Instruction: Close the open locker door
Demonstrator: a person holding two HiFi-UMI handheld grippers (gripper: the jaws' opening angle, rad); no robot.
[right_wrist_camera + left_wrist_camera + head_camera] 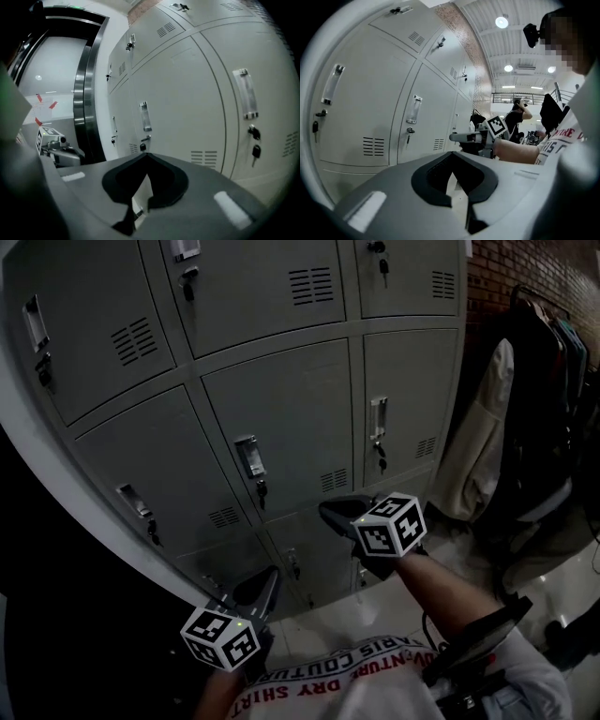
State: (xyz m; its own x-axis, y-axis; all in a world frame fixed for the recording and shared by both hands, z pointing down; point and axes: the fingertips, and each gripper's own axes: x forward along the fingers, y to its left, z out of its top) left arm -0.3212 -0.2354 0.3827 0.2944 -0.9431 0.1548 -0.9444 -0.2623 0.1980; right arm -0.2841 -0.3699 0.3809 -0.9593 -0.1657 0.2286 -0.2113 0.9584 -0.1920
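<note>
Our left gripper point(268, 583) hangs low, jaws pressed together on nothing. Across the lockers point(281, 418) every front looks flush, so the open door is perhaps out of view. We find it first, then push flat-on with the right gripper point(330, 513), likewise closed and empty.

Lockers point(281, 418): uniform pale grey with dark slatted vents. Left cube point(220, 638) on the left gripper point(270, 579) and right cube point(391, 524) on the right gripper point(326, 512): black-and-white square markers. Brick wall point(525, 268) at 1 o'clock: red-brown; shirt point(375, 673) at 6 o'clock: white with red lettering.
</note>
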